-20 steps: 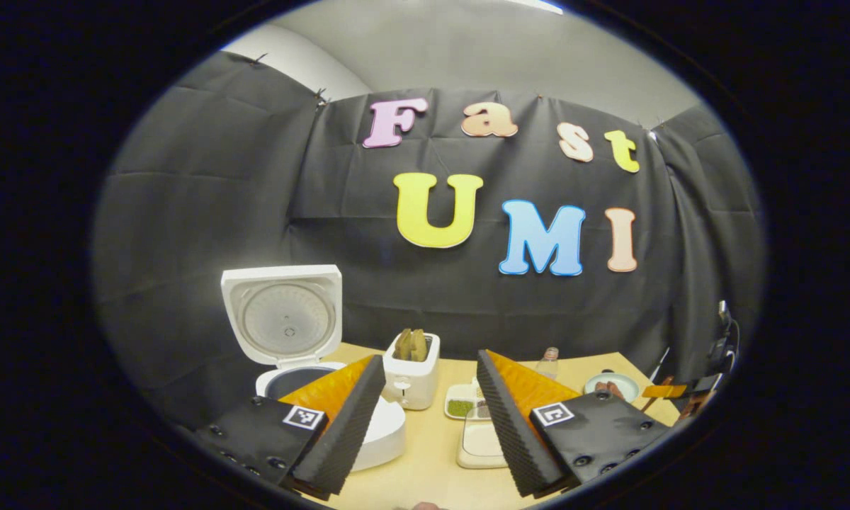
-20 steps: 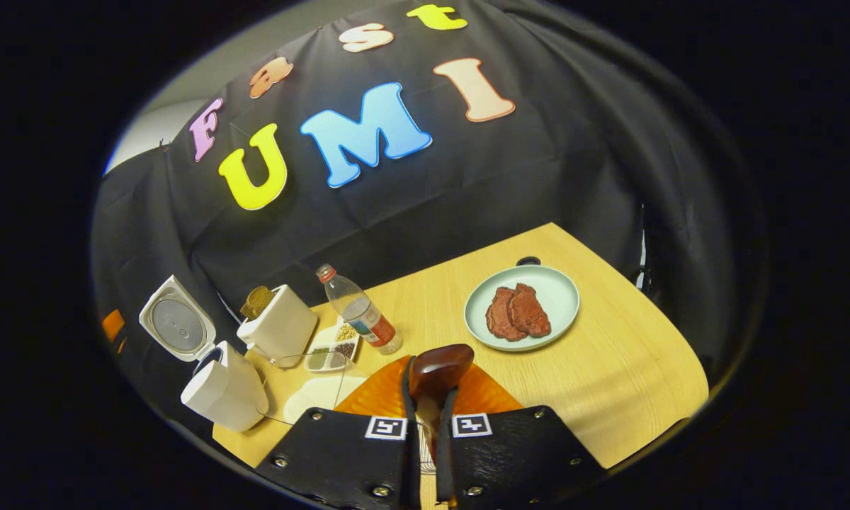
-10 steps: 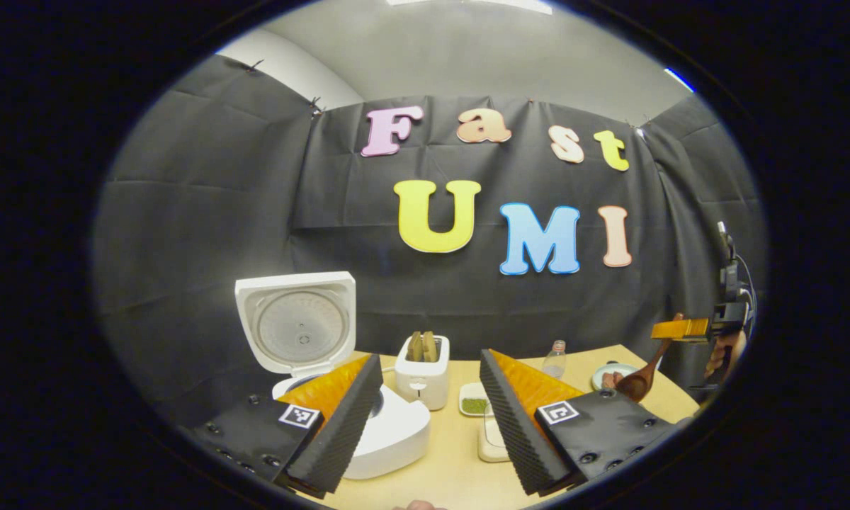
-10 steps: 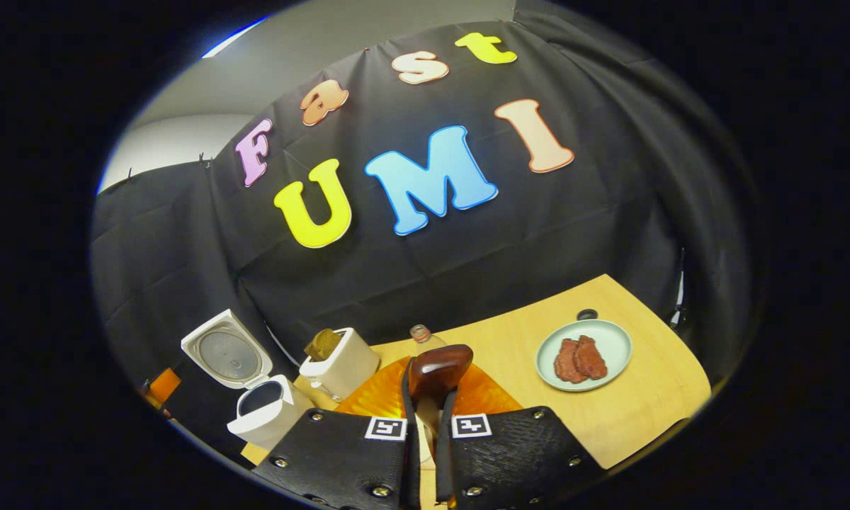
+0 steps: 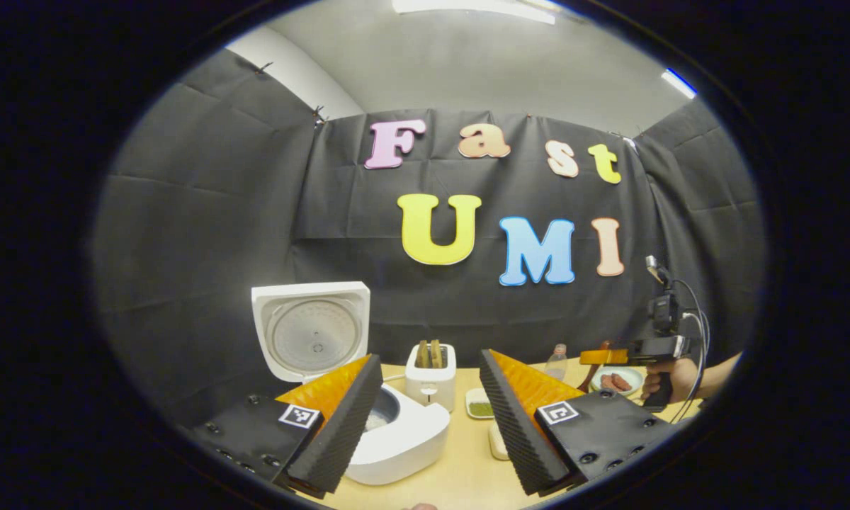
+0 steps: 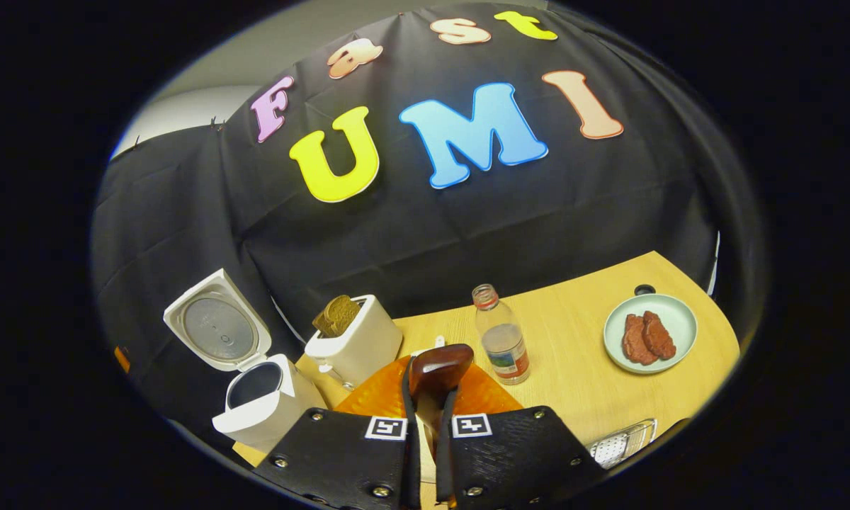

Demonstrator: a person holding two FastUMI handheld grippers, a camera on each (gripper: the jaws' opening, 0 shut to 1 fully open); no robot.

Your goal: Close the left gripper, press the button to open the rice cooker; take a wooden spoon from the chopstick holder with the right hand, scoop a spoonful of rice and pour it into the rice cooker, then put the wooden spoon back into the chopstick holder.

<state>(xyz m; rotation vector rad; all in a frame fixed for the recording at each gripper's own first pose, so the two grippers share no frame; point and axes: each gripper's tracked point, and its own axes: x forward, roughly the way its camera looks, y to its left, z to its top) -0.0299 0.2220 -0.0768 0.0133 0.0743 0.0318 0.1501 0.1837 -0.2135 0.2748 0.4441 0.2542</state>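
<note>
- Now the right gripper [image 6: 425, 418] carries the wooden spoon [image 6: 439, 368] higher and more level than a second ago; its fingers pinch the handle, with the dark bowl standing just past the fingertips.
- Over that second its camera has swung so that the bottle [image 6: 501, 343] sits almost dead ahead and the plate of meat [image 6: 650, 333] has slid off to the right.
- The rice cooker [image 5: 397, 432] has its lid up, and pale contents show in the inner pot. On that evidence the button step is judged done and the pour probably made.
- What remains is the return of the spoon to the chopstick holder. I cannot identify the holder with confidence; a perforated metal object [image 6: 623, 443] at the lower right edge of the right gripper view may be it.
- The left gripper [image 5: 428, 418] hangs over the near edge of the surface [image 5: 460, 467] with its fingers spread wide and nothing between them.
- The left gripper view alone shows the right gripper from outside, held in a hand [image 5: 669, 379] in front of the plate.
- The right gripper view alone shows the grip on the spoon. It also gives the toaster [image 6: 354, 343] from above, beside the cooker.
</note>
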